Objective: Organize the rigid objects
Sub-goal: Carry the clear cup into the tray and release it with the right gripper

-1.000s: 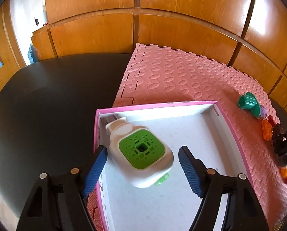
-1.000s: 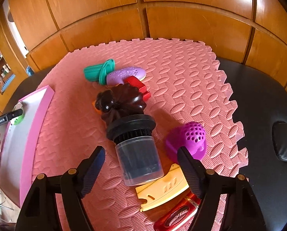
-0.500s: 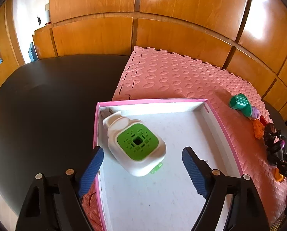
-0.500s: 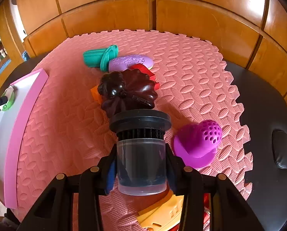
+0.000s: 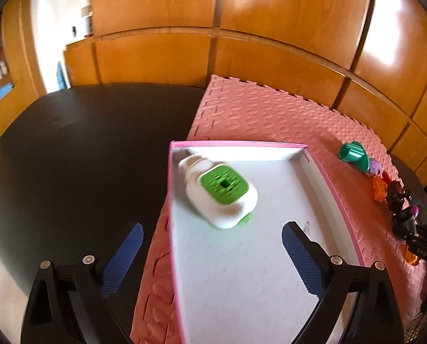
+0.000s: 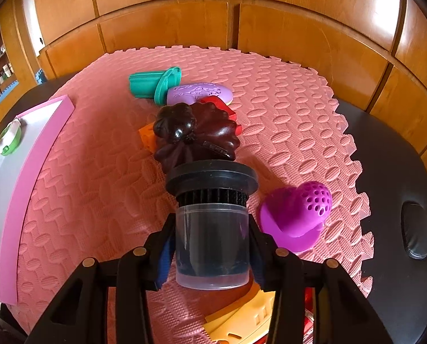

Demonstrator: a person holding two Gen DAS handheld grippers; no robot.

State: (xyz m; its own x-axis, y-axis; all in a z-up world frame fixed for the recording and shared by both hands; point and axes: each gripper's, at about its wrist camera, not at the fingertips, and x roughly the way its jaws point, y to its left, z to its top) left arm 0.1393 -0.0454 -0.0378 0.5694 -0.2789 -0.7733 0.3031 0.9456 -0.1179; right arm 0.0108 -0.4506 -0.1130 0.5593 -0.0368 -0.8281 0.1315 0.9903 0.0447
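Observation:
A white and green device lies in the far left corner of the pink-rimmed white box. My left gripper hangs above the box's near part, its jaws opening with nothing between them. In the right wrist view my right gripper is shut on a clear cup with a black ribbed top, held over the pink foam mat. Just beyond the cup lies a dark brown fluted mould. The box shows at the left edge of that view.
On the mat lie a teal piece, a lilac oval, a red piece, an orange piece, a magenta perforated cap and a yellow flat piece. Black tabletop surrounds the mat; wooden panels stand behind.
My right gripper closed on the clear cup and holds it. My left gripper drew back from the white and green device, its jaws spreading wider.

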